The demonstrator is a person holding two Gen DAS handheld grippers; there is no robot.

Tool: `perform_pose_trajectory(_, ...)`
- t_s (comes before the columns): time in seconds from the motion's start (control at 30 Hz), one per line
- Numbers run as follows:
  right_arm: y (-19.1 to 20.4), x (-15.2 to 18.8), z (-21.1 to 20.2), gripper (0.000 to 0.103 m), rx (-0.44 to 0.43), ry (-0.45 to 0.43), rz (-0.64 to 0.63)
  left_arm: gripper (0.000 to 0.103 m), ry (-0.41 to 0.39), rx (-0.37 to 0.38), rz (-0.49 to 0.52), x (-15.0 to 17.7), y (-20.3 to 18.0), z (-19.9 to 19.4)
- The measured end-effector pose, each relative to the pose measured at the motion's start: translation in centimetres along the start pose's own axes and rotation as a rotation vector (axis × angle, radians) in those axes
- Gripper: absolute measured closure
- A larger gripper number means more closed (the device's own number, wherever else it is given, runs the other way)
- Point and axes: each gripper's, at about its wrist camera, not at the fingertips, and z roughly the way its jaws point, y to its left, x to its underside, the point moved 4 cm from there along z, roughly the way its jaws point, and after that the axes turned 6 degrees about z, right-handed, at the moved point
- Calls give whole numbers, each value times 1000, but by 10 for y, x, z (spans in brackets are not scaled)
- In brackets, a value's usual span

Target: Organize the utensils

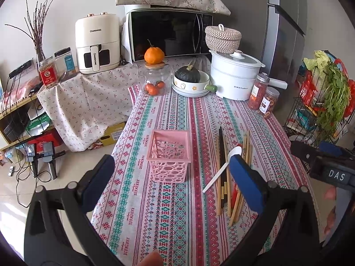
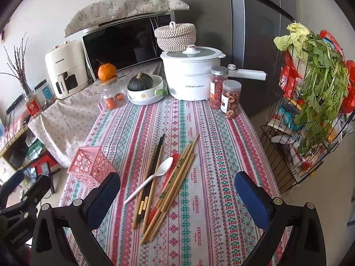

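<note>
Hovering over the patterned tabletop (image 2: 199,137), my left tool (image 1: 172,178) and right tool (image 2: 177,196) both hang released, jaws spread wide and gripping nothing. The empty pink basket (image 1: 169,155) stands upright near the tabletop's left edge. Just to its right lies a loose heap of bamboo chopsticks (image 2: 177,177), dark chopsticks (image 2: 155,166), a white spoon (image 2: 159,170) and a red utensil (image 2: 172,166), touching one another.

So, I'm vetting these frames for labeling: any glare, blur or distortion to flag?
Left wrist view: fisheye bends the fridge edge, corners go black, utensils sharp. Right wrist view: same curvature, microwave door shows reflections, daylight is soft with no harsh shadows.
</note>
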Motion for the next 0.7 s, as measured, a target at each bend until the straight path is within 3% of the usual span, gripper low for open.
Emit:
perform_pose_trajectory(0.1,-5,-3,13,0,-34,69,20,0,-39,36,25,-5,-5,2)
perform_pose_trajectory(0.23,-19,-7,40,0,-42,171,52,0,-52,65,137,-20,-24,8)
perform_pose_trajectory(0.37,-43,-15,68,0,-18,229,111,0,89,182,160,-35,-44,41)
perform_pose_trajectory(0.47,-64,-19,91,0,-10,297,171,0,197,166,122,-43,-55,73)
perform_pose_trajectory(0.5,-69,-20,99,0,-1,321,180,0,240,197,125,-45,-61,86)
perform_pose_trajectory(0.57,-80,-19,114,0,21,365,192,6,323,255,108,-43,-74,110)
perform_pose_trajectory(0.7,-98,-13,138,0,55,434,208,35,444,295,116,-40,-101,155)
